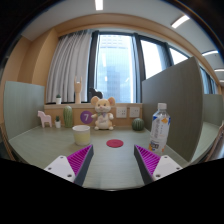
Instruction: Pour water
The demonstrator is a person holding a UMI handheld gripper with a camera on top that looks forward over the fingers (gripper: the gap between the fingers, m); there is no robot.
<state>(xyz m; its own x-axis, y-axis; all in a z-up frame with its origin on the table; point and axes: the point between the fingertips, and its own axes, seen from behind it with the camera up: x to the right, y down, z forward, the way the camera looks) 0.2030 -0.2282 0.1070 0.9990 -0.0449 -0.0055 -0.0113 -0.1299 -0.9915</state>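
Grey-green tabletop (110,160) at frame centre, curtained window (112,62) above, plush toy (103,112) mid-frame, gripper (113,160) level — fingers spread wide, empty — water bottle (160,128) right of centre, pale cup (82,134) left, pink coaster (115,143) between.

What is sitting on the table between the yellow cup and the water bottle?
In the gripper view, a flat pink coaster lies between the yellow cup and the water bottle. The open claw hovers just before it.

Partitioned office (185,95), ceiling strip lights (180,20)
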